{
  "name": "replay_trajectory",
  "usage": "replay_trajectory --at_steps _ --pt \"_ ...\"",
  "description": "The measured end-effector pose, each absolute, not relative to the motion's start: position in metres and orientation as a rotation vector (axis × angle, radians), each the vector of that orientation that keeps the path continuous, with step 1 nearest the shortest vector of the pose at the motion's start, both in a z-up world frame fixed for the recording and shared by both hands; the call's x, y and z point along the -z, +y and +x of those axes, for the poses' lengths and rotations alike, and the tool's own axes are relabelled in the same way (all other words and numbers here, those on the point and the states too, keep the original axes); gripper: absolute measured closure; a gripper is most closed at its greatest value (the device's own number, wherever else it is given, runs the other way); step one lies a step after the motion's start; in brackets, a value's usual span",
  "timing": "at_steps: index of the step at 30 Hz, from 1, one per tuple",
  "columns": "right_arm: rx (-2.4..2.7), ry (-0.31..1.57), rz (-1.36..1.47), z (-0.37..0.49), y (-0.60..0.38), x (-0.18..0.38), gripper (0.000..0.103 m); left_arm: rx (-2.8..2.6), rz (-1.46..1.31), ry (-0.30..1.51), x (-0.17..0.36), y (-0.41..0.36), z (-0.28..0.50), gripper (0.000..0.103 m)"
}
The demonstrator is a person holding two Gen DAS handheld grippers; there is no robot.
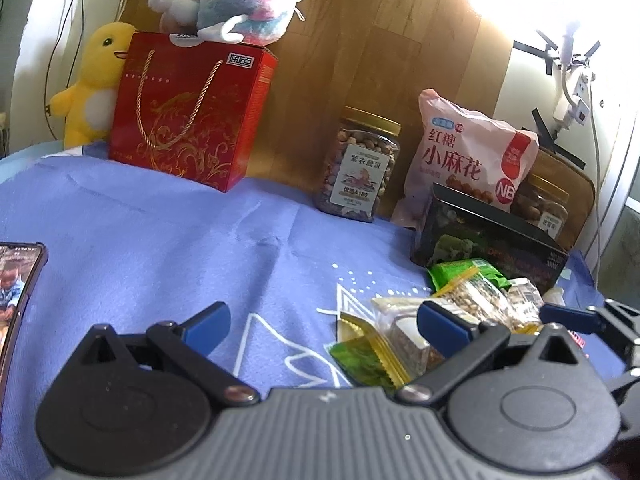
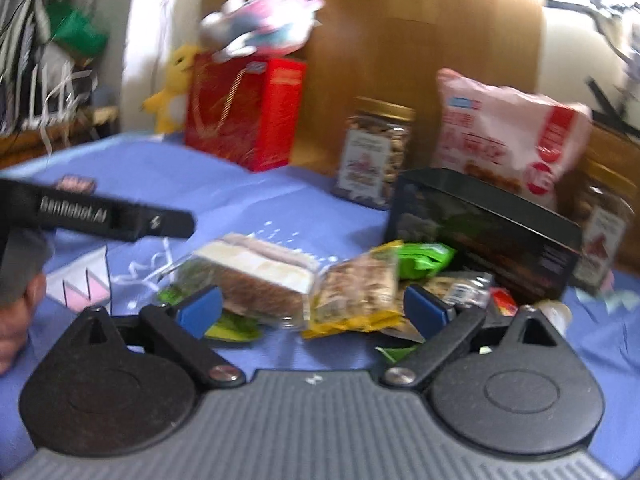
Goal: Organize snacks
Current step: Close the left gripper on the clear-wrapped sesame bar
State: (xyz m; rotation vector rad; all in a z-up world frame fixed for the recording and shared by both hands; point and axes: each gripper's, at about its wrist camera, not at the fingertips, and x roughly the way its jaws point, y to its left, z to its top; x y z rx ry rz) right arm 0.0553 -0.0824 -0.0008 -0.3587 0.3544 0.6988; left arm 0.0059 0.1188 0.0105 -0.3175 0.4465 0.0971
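A pile of small wrapped snacks lies on the blue cloth (image 1: 180, 240) in front of a black box (image 1: 488, 236). It holds a nut bar (image 2: 356, 292), a layered cake slice in clear wrap (image 2: 256, 272), a green packet (image 2: 424, 258) and a green-gold sachet (image 1: 368, 364). My left gripper (image 1: 324, 324) is open over bare cloth, its right finger beside the pile. My right gripper (image 2: 312, 310) is open, low over the pile, with the cake slice and nut bar just beyond its fingertips. The right wrist view is blurred.
Along the wooden back wall stand a red gift box (image 1: 192, 112) with plush toys on and beside it, a jar of nuts (image 1: 360, 164), a pink snack bag (image 1: 468, 160) and a second jar (image 1: 544, 204). A phone (image 1: 16, 292) lies at the left. A hand (image 2: 16, 320) shows at the left edge.
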Motion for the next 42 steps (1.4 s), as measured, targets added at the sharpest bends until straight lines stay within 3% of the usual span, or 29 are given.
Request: replay_trajectory --at_steps 5,7,9,10,12,17,19,21,38,40,42 --pt "-0.740 0.388 -0.398 0.069 -0.067 0.010 0.010 -0.101 -0.321 0.447 -0.010 0.119 0.006 0.000" --pt "-0.732 0.400 -0.391 0.071 -0.068 0.009 0.032 -0.102 -0.323 0.446 -0.010 0.120 0.006 0.000" --pt "-0.718 0.430 -0.369 0.074 -0.072 0.009 0.080 -0.103 -0.323 0.447 -0.010 0.120 0.006 0.000" --pt "-0.695 0.431 -0.362 0.074 -0.076 0.009 0.089 -0.104 -0.322 0.448 -0.010 0.120 0.006 0.000" --pt "-0.692 0.453 -0.324 0.074 -0.084 0.010 0.097 -0.105 -0.320 0.448 -0.010 0.119 0.006 0.000" --pt "-0.689 0.447 -0.325 0.063 -0.091 0.007 0.093 -0.112 -0.318 0.445 -0.011 0.119 0.005 0.000" --pt "-0.723 0.455 -0.291 0.064 -0.092 0.002 0.084 -0.111 -0.321 0.440 -0.011 0.120 0.004 0.000" --pt "-0.751 0.464 -0.239 0.066 -0.092 -0.005 0.065 -0.111 -0.327 0.438 -0.011 0.121 0.004 0.000" --pt "-0.812 0.632 -0.036 0.114 -0.071 -0.016 0.061 -0.049 -0.470 0.496 -0.024 0.151 0.036 0.002" --pt "-0.841 0.627 -0.052 0.114 -0.065 -0.018 0.058 -0.055 -0.493 0.496 -0.027 0.158 0.041 0.003" --pt "-0.867 0.627 -0.087 0.117 -0.058 -0.016 0.043 -0.037 -0.521 0.528 -0.025 0.165 0.049 0.005"
